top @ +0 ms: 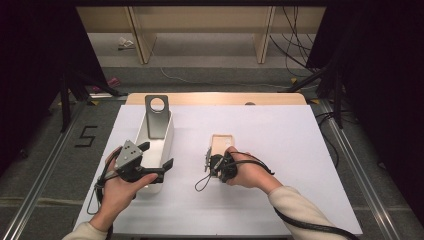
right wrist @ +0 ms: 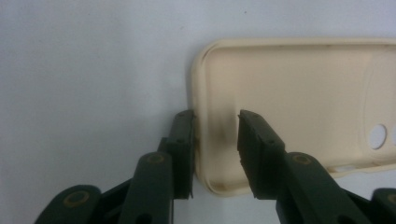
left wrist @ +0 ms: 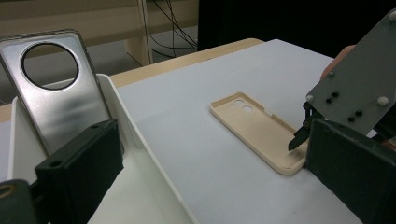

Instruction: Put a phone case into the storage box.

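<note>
A cream phone case [top: 220, 144] [left wrist: 254, 128] [right wrist: 289, 93] lies hollow side up on the white table. My right gripper [top: 212, 163] [right wrist: 216, 122] is at its near end, jaws astride the end wall. One pad touches the outside of the rim, while the other stands inside the case, clear of the wall, so the gripper is open. A grey phone case [top: 157, 117] [left wrist: 56, 102] with a round camera hole leans upright in the white tray [top: 168, 136] [left wrist: 135, 135]. My left gripper [top: 157, 155] [left wrist: 215, 179] hovers open over the tray's near end, holding nothing.
The white table top [top: 280, 150] has a wooden strip [top: 215, 98] along its far edge. Dark stands and cables flank the table on the floor, and a "5" mark [top: 86, 136] lies on the floor to its left. Wooden shelving stands at the back.
</note>
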Motion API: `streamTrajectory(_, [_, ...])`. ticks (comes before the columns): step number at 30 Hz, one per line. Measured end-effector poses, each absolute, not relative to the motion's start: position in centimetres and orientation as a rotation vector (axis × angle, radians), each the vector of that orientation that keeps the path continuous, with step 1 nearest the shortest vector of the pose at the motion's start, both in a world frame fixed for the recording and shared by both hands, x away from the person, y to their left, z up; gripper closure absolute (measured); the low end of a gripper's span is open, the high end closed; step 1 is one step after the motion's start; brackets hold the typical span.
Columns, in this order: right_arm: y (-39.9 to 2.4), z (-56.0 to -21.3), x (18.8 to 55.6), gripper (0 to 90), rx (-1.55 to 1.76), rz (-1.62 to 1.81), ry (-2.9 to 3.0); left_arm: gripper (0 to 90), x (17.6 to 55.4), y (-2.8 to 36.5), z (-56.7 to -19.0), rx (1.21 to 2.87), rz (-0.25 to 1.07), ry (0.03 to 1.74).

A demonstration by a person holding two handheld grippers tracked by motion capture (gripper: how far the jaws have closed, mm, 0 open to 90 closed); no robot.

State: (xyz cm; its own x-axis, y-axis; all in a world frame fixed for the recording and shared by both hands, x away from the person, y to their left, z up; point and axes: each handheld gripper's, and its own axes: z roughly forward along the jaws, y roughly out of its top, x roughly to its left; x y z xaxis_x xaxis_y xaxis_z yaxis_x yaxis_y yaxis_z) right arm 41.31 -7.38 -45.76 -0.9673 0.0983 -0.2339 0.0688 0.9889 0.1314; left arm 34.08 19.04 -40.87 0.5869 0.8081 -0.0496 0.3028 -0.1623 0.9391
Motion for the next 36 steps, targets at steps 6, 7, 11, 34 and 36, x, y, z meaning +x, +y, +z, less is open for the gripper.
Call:
streamTrajectory(6, [-7.09,-45.87,40.94,79.6,0.083,0.155,2.904,3.6,34.08,19.05,-40.85,1.731,0.582,0.921])
streamTrajectory(7, [-7.07,-45.87,40.93,80.2,0.083,0.153,2.903,3.6,34.07,19.05,-40.86,1.731,0.581,0.922])
streamTrajectory(11, [-7.03,-45.91,40.78,83.3,0.075,0.152,2.9,3.6,34.08,19.08,-40.87,1.731,0.582,0.922])
streamTrajectory(34, [-7.59,-45.7,40.48,87.7,0.102,0.215,2.917,4.8,34.13,19.2,-40.96,1.732,0.583,0.925])
streamTrajectory(36, [-7.78,-45.57,40.44,87.7,0.098,0.243,2.914,4.9,34.13,19.21,-40.96,1.732,0.584,0.925])
